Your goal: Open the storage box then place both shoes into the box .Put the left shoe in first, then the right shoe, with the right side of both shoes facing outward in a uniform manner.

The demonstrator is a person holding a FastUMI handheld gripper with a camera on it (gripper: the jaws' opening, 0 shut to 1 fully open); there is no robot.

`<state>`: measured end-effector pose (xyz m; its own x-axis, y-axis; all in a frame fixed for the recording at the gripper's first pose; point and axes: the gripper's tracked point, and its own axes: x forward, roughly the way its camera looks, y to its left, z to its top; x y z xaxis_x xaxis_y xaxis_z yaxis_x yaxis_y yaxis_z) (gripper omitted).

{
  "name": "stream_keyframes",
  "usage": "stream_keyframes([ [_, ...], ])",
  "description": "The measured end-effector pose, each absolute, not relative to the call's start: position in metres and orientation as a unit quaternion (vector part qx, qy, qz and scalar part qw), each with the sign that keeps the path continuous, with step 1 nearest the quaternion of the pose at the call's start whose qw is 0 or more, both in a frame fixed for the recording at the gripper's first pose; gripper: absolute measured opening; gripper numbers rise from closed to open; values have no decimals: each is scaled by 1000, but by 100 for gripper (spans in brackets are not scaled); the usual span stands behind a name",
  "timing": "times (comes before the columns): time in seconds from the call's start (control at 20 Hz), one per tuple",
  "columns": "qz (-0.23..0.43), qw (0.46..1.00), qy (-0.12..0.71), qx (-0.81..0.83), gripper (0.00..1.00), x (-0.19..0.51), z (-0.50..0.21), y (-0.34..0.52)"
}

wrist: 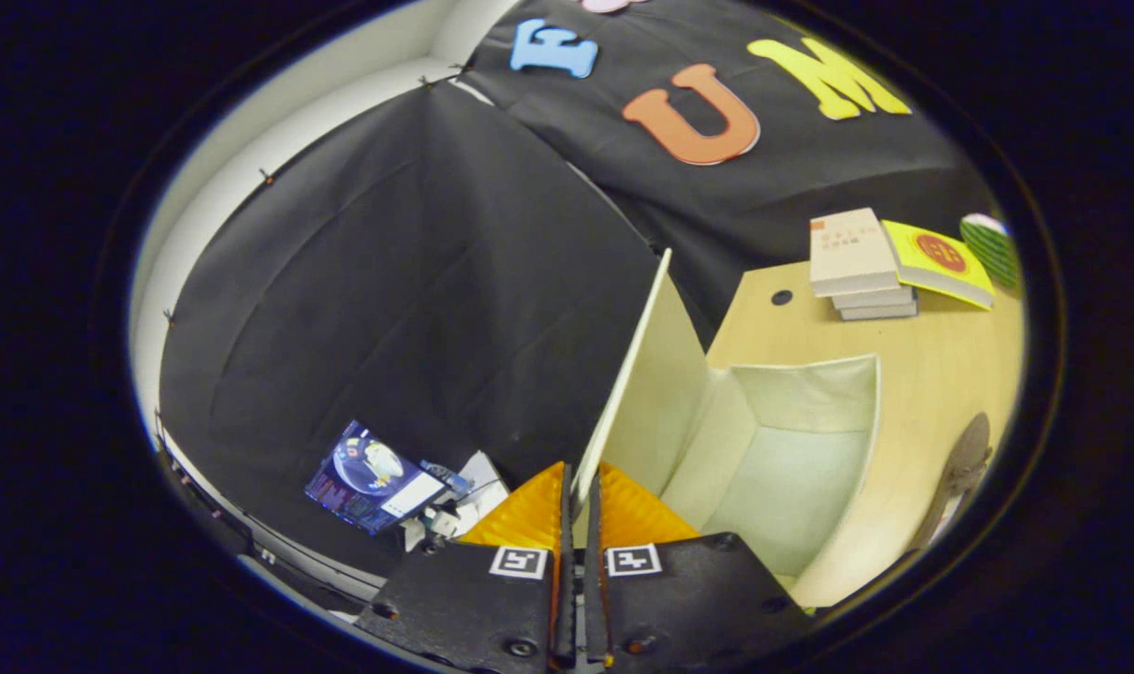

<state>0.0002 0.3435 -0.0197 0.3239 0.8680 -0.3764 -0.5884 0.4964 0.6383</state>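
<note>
Gripper closed on the edge of the lid, both fingers pressed against the thin white panel from either side, hardly any gap between them. Lid swung up and standing on edge, running from between the fingertips away and upward, tilted a little to the right, its far corner well beyond the fingers against the black cloth wall. Box open just to the right of the fingers and ahead of them, hinged to the pinched lid, white walls and pale bottom in plain sight, nothing inside as far as can be seen. Box resting on a light wooden table that spreads to the right of the fingers and beyond the box. Stack of books well beyond the box, far to the right of the fingers, with a yellow book lying just beside the stack and touching it. Dark curved shape at the right of the box on the table, too warped and dim to name. To the left of the fingers, lower down past the cloth, a tilted blue picture box with a few small bits of clutter just beside it, too small to make out.
</note>
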Motion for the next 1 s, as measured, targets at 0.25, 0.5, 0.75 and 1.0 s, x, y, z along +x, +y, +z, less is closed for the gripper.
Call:
stream_keyframes([
  [0.25, 470, 803, 333, 156, 48, -4, -18, 380],
  [0.5, 451, 826, 309, 137, 89, 2, -17, 375],
  [0.75, 394, 887, 234, 61, 89, 22, -13, 324],
  [1.0, 319, 926, 196, 43, 100, 38, -7, 251],
])
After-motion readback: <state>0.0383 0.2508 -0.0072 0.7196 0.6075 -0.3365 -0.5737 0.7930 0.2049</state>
